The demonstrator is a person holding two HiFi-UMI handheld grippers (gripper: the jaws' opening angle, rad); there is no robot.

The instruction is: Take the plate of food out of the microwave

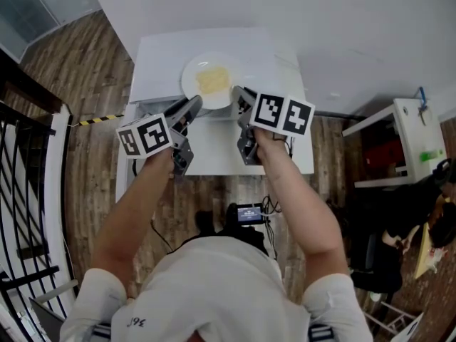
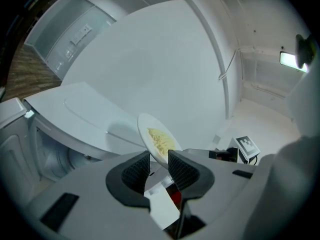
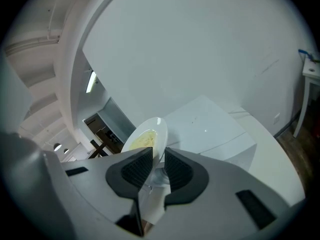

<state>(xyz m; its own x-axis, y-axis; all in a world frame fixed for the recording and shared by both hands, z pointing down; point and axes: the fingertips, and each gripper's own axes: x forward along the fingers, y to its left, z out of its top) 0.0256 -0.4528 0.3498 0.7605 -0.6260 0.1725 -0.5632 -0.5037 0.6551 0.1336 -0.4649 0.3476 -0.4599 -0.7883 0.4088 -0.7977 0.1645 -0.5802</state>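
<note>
Clamping opposite rims of the plate [image 1: 194, 77], left gripper [image 1: 192, 107] grasps its left edge, right gripper [image 1: 239, 98] its right; plate lies between both, equally near.

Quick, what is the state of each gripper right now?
Left gripper: closed on the plate rim.
Right gripper: closed on the opposite rim of it.

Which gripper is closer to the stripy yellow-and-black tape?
Left. The left hand-held gripper grips the plate on the side toward the tape; the right hand-held gripper grips its far side.
</note>
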